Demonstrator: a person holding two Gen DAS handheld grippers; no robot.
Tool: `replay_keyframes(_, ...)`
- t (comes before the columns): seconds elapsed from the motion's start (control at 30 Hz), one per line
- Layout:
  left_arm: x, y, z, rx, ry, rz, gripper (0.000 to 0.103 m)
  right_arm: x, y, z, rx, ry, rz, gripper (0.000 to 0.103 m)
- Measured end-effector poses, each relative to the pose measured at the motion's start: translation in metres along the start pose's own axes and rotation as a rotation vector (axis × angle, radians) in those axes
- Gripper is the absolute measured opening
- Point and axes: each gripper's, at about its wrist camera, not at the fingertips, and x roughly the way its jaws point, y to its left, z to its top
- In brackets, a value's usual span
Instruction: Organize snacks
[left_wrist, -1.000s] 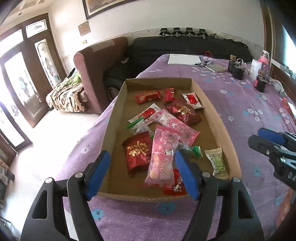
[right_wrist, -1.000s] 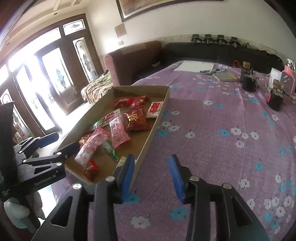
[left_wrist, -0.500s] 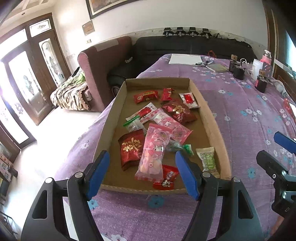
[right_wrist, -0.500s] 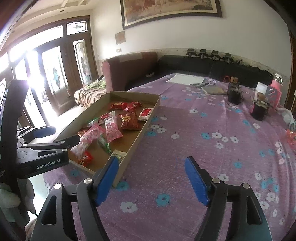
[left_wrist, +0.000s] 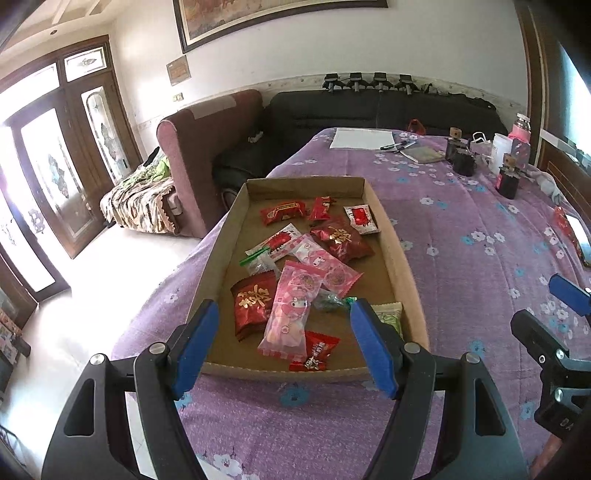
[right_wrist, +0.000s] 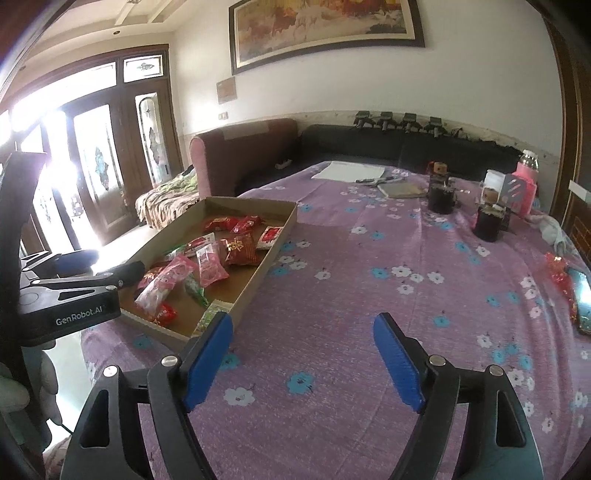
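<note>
A shallow cardboard tray (left_wrist: 402, 258) lies on the purple flowered cloth and holds several snack packets. Among them are a long pink packet (left_wrist: 291, 306), a red packet with a gold character (left_wrist: 255, 301) and a green packet (left_wrist: 388, 317) in the near right corner. My left gripper (left_wrist: 283, 306) hovers open over the tray's near edge, nothing between its pads. My right gripper (right_wrist: 303, 319) is over bare cloth to the right of the tray (right_wrist: 273, 251); its jaws are opening and hold nothing. A loose red packet (right_wrist: 561, 280) lies far right on the cloth.
Two dark jars (right_wrist: 487, 221), a pink bottle (right_wrist: 526, 184), white paper (right_wrist: 347, 171) and a notebook (right_wrist: 400, 190) stand at the far end of the cloth. The cloth's edge drops to the floor just left of the tray. A sofa and an armchair (left_wrist: 207, 147) stand beyond.
My right gripper's jaws have spread wide and it has pulled back from the tray's near right corner. My left gripper has drawn back a little from the tray.
</note>
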Motion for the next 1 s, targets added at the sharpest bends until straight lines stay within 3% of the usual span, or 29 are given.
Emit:
replay_keyframes(0.47,-0.02,-0.01,-0.001,-0.006,-0.056,-0.011,0.074,-0.024,-0.001,-0.004,-0.024,-0.069,-0.07,0.084)
replay_keyframes(1.0,-0.02,-0.013,-0.001,-0.014,-0.064,-0.027,0.074,-0.02,-0.006,-0.007,-0.001,-0.05,-0.064,0.085)
